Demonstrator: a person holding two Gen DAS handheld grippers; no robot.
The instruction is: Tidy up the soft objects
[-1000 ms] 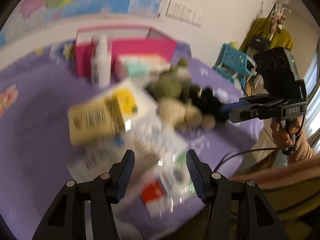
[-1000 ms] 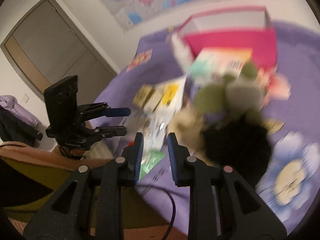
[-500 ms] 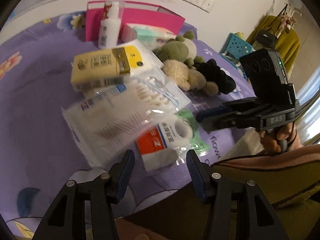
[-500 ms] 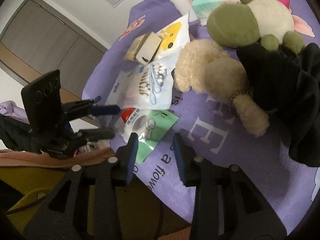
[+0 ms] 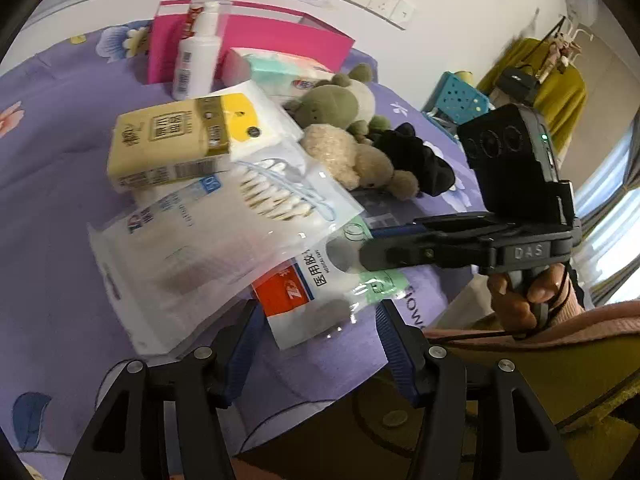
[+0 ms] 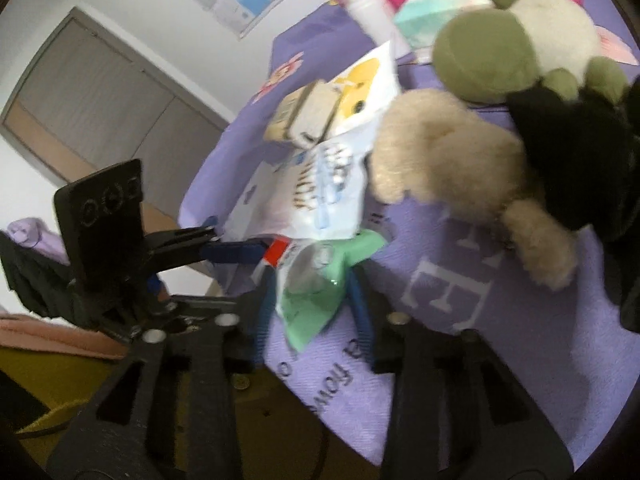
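At the near edge of the purple-clothed desk, a tape packet lies partly under a bag of cotton swabs. The left gripper straddles it, jaws opening, not pressing; the right gripper (jaws closing) has its green end between its pads.

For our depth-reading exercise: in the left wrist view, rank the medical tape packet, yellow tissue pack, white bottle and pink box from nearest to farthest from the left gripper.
1. Medical tape packet, between the left gripper fingers.
2. Yellow tissue pack, up left.
3. White bottle, behind it.
4. Pink box, rearmost, by the wall.
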